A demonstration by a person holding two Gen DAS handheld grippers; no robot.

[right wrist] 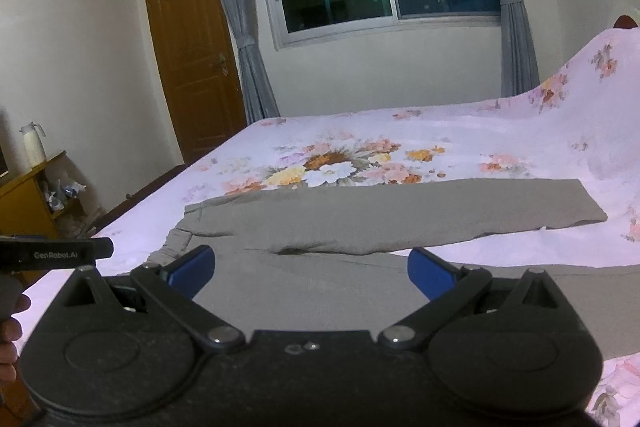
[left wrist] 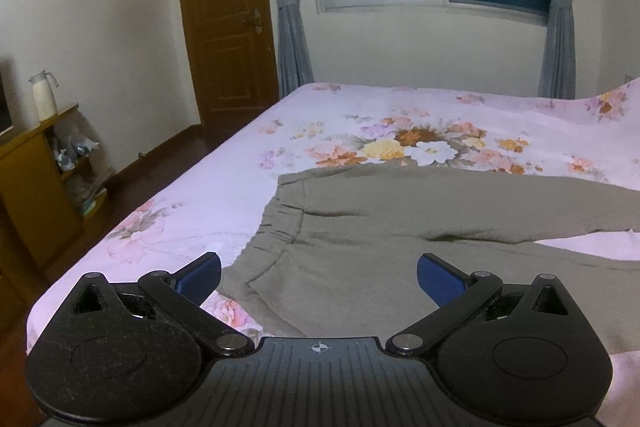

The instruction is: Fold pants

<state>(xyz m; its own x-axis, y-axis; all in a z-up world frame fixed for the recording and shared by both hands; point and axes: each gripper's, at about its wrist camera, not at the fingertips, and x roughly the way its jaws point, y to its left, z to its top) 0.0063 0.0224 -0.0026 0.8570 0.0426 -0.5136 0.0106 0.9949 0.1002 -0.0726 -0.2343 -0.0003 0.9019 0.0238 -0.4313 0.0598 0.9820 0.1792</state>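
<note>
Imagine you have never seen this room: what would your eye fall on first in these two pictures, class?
Most likely the grey-green pants, spread flat across the near part of the bed, waistband to the left and legs running right. Next, the pink floral bedsheet with its bright bouquet just beyond them. In the foreground, the left gripper and right gripper hang open above the pants, blue pads apart, holding nothing.

pants (left wrist: 400,227) legs perhaps cropped at right
</note>
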